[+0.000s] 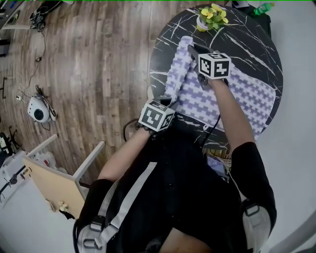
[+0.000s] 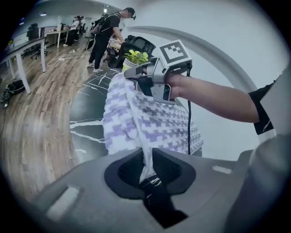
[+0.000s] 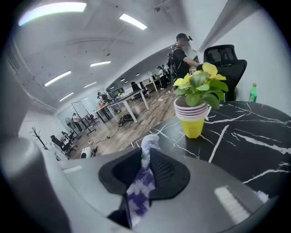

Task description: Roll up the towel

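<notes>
A white and purple houndstooth towel [image 1: 222, 94] lies spread on a round black marble table [image 1: 256, 44]. Its left edge is lifted and folded over toward the middle. My left gripper [image 1: 169, 102] holds the near end of that edge, and in the left gripper view a thin strip of towel [image 2: 146, 166] is pinched between its jaws. My right gripper [image 1: 192, 50] holds the far end. The right gripper view shows towel cloth [image 3: 144, 172] clamped between its jaws. The right gripper [image 2: 138, 76] also shows above the raised towel [image 2: 150, 120] in the left gripper view.
A yellow cup with a flowering plant [image 1: 211, 19] stands at the table's far edge, close to the right gripper. A green bottle [image 1: 263, 8] is beyond it. A wooden stool [image 1: 54, 183] and a white device [image 1: 38, 109] are on the plank floor at left.
</notes>
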Action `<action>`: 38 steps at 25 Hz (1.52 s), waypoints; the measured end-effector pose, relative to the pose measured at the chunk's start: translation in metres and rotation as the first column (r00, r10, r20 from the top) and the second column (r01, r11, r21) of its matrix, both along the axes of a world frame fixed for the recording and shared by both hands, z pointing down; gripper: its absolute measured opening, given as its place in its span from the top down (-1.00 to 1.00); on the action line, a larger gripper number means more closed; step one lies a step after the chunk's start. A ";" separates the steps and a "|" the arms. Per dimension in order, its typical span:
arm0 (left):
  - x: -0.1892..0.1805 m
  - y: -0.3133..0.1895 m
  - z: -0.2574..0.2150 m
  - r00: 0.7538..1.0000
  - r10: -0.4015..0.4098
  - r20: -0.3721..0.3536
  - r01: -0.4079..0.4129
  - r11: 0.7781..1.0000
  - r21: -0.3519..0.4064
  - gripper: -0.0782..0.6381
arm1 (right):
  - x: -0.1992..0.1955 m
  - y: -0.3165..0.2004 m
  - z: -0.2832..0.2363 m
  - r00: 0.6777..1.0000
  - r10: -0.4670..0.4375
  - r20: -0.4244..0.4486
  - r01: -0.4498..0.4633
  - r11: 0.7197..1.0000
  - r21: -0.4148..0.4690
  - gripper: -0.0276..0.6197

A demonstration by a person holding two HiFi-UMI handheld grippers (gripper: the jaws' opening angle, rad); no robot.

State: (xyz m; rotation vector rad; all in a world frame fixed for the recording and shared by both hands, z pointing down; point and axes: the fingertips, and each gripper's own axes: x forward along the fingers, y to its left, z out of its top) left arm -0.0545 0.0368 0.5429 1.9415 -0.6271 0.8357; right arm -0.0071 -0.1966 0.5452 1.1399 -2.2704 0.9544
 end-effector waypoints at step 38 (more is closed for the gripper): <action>0.055 0.033 -0.060 0.945 -0.297 -0.137 0.302 0.953 0.015 -0.36 | 0.076 0.016 0.011 0.948 -0.090 -0.305 0.136 0.982 0.135 0.74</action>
